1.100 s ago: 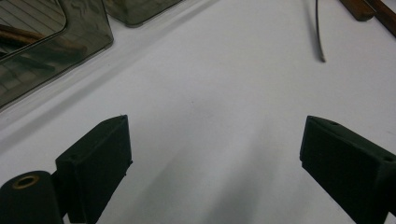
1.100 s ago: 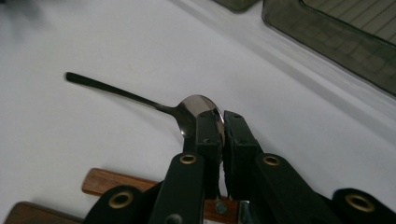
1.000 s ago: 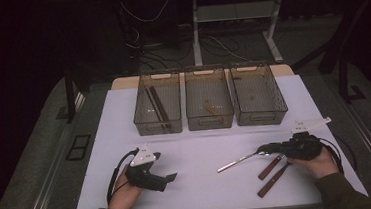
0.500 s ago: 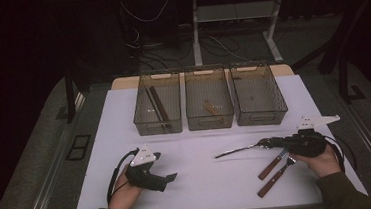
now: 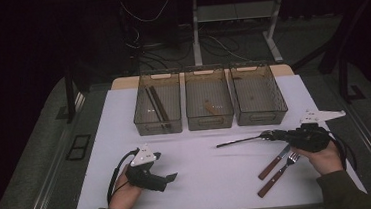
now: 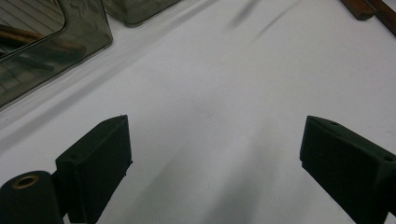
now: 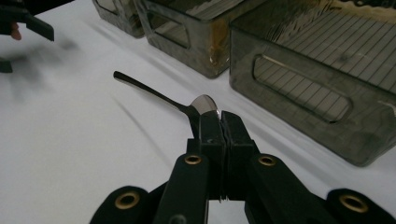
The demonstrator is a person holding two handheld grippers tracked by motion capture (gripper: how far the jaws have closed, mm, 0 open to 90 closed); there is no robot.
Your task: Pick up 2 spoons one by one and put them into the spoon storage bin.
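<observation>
Right gripper view: gripper (image 7: 219, 122) pinching shiny metal spoon (image 7: 203, 103), slim handle.

R tongs (image 5: 271, 136) lifted spoon (image 5: 241, 140) off table, away from knife (image 5: 274, 161) & fork (image 5: 278, 172).

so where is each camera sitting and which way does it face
High view: fixed above the person's side, facing forward and down on the white table and three bins; both hands, the left gripper and the right gripper show.
Left gripper view: rides the left gripper, looking along its open fingers over bare table.
Right gripper view: rides the right gripper, looking along its shut fingers clamped on a spoon, bins behind.
Shared: the high and right gripper views both show the spoon and bins.
</observation>
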